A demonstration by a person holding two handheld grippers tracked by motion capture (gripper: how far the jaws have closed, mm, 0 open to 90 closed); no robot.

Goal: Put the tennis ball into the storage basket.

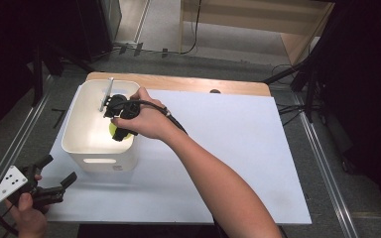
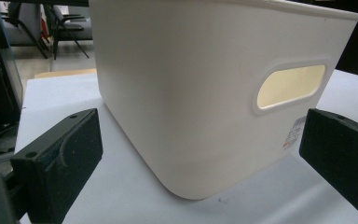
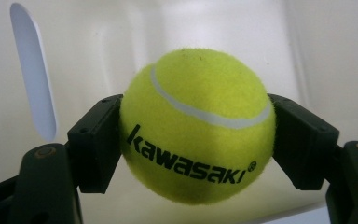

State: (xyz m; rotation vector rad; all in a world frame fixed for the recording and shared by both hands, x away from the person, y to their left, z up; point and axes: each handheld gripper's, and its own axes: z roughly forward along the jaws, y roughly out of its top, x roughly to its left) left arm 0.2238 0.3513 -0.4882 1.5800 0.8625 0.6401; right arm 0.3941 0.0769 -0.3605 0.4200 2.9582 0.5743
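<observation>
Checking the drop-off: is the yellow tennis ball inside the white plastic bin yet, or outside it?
Inside, but held: the yellow tennis ball sits clamped in the right hand-held gripper, with the white plastic bin walls around it.

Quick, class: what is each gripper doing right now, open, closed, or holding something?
Left gripper: open, holding nothing, near the white bin.
Right gripper: closed on the tennis ball, inside the bin.

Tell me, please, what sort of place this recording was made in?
Most likely a lab or workshop bench set up for recording handling work. A white sheet covers a wooden table, metal rails run along both sides, and cables trail across the grey floor. Office chairs stand in the background.
</observation>
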